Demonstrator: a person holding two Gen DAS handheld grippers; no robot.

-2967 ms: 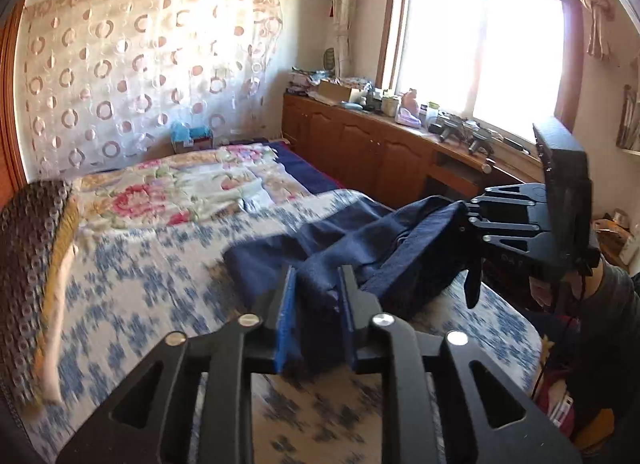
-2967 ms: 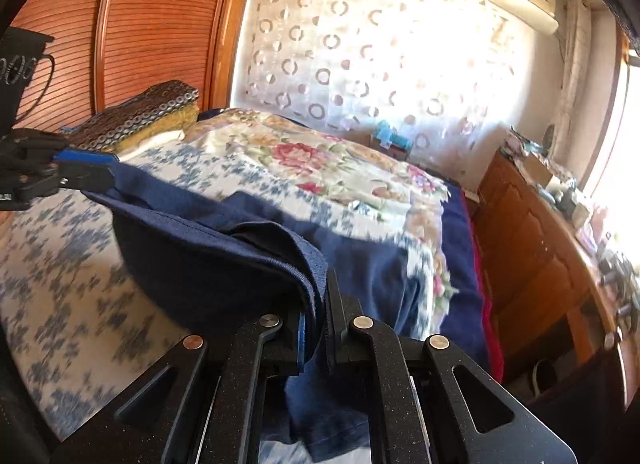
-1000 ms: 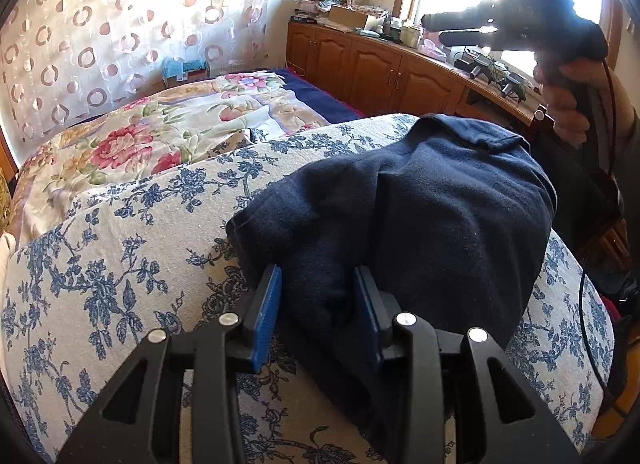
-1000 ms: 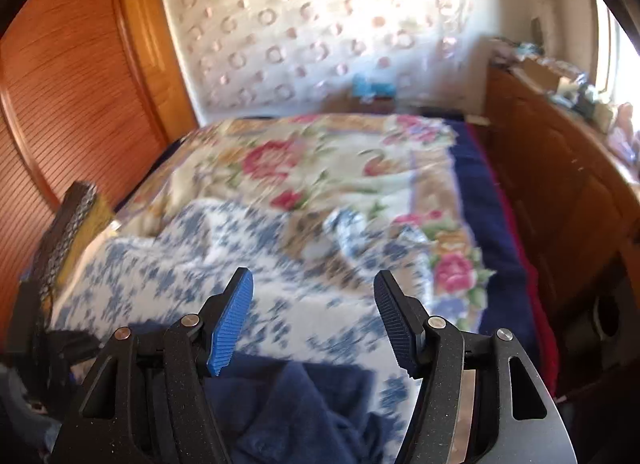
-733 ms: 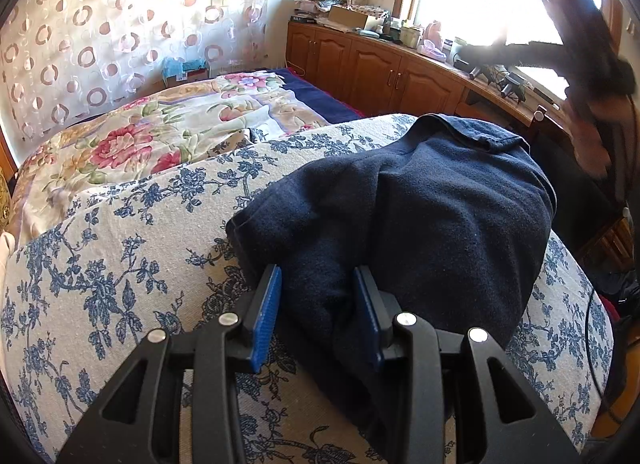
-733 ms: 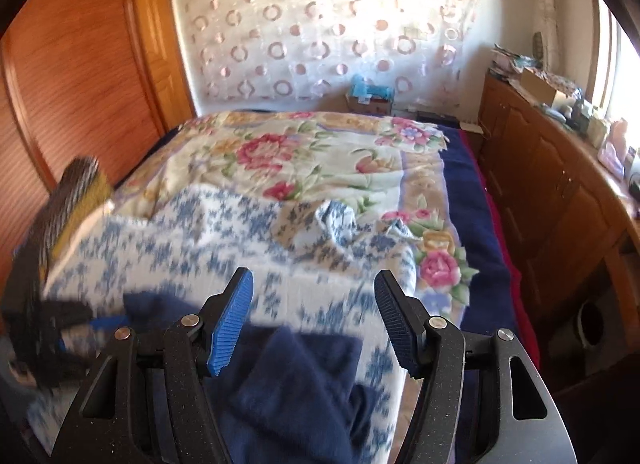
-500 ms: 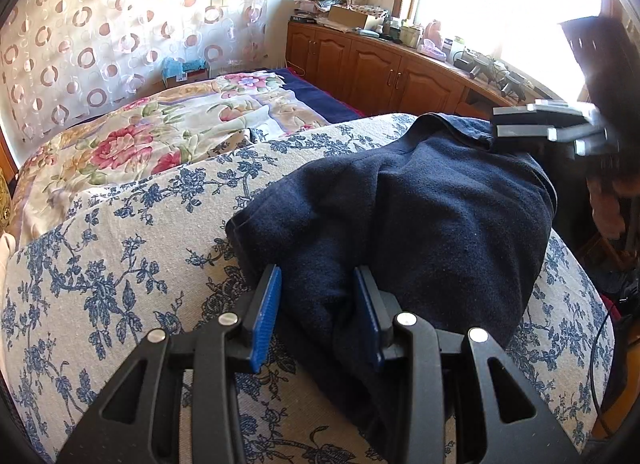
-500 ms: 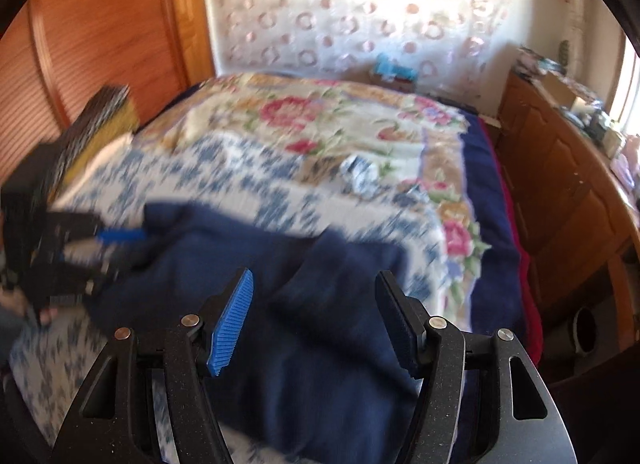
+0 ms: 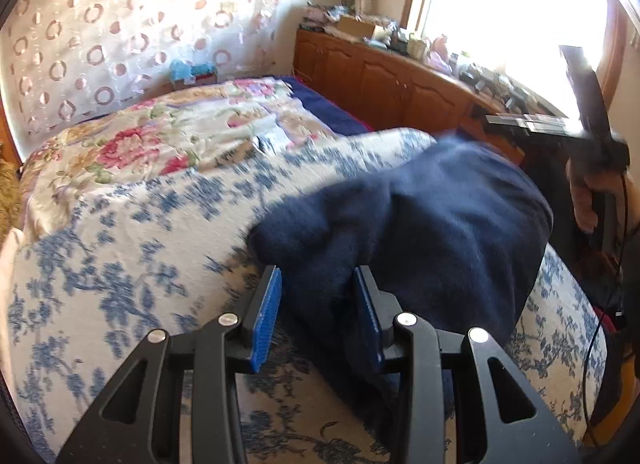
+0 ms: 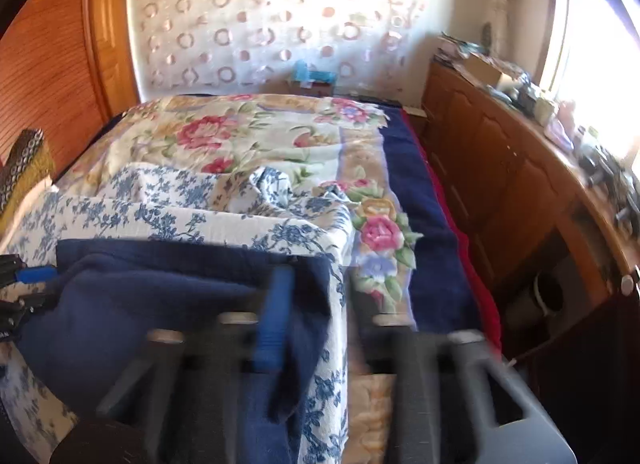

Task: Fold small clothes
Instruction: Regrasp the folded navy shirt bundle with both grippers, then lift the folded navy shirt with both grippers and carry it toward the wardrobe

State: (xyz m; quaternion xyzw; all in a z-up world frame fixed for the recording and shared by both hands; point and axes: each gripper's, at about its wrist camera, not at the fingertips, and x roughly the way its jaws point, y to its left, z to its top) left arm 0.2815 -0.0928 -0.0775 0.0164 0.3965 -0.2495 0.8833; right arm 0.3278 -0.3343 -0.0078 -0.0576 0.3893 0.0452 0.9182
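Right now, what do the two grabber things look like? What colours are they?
Both are black plastic. The left gripper has two flat fingers lined with ridged bright blue pads, on black arms with triangle cut-outs and round silver screws. The right gripper looks the same, but blurry: a blue pad and silver screws show. From the left camera, a bare hand holds its black handle, with a thin black cable hanging down.

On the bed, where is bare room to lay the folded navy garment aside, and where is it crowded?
Free: the blue-flowered quilt left of the navy garment, and the rose-print bedspread beyond it toward the curtain. Crowded: the near right, where the garment lies between the open fingers of the left claw and the right claw hovers at its edge.
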